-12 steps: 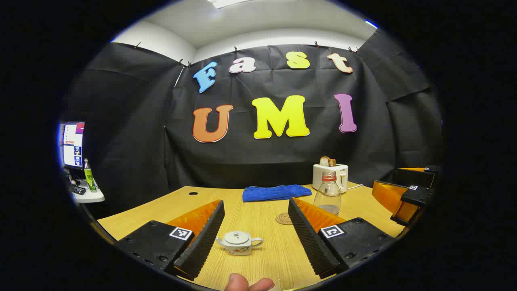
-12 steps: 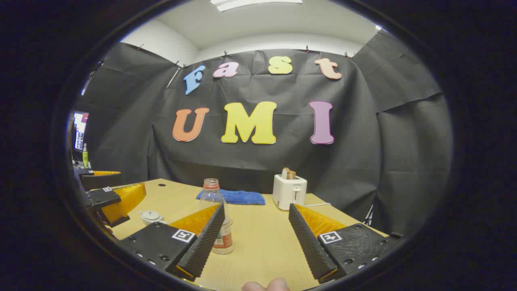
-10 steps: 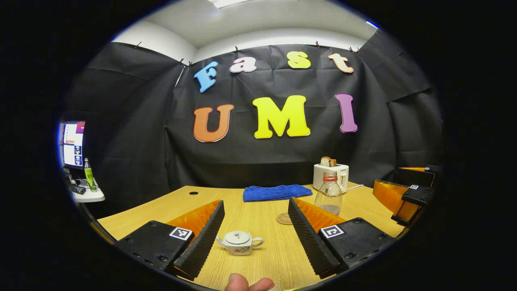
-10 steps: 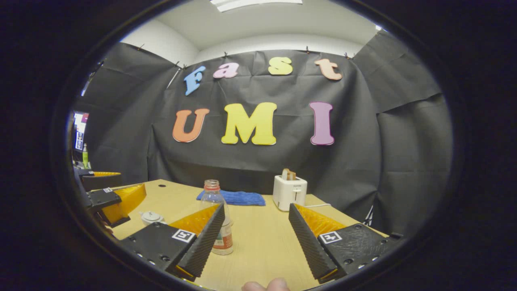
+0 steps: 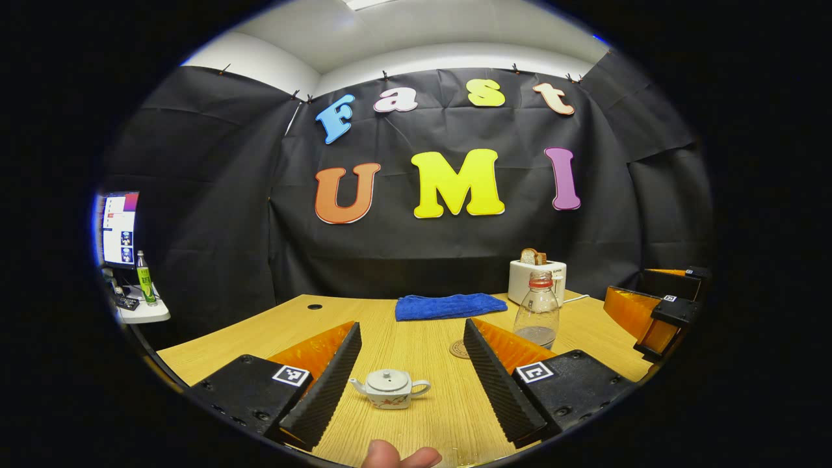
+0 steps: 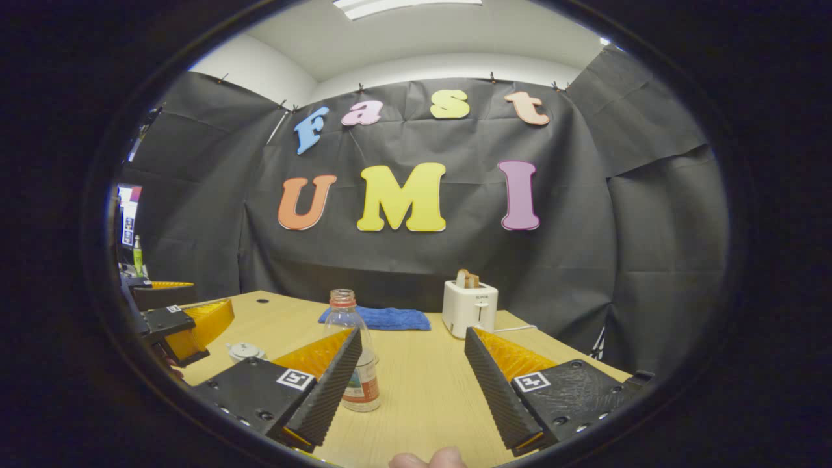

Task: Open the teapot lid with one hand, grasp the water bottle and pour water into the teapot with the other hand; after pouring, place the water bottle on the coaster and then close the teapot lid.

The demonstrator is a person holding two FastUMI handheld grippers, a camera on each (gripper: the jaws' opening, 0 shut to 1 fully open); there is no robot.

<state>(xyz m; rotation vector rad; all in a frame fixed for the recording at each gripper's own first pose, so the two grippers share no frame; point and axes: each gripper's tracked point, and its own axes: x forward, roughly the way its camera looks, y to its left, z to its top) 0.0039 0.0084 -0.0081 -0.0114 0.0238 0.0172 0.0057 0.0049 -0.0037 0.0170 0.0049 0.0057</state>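
Teapot (image 5: 389, 389): sitting upright on table (image 5: 416, 325), lid on, lying straight ahead between fingers of left gripper (image 5: 411, 383), which is gaping wide, holding nothing. Spout pointing left, handle right.
Water bottle (image 6: 354, 354): standing upright, partly behind left finger of right gripper (image 6: 411, 383), also spread wide, empty.
Coaster (image 5: 459, 349): lying bare beyond teapot.
Judgement: left gripper nearer lid; descending onto knob likely next.
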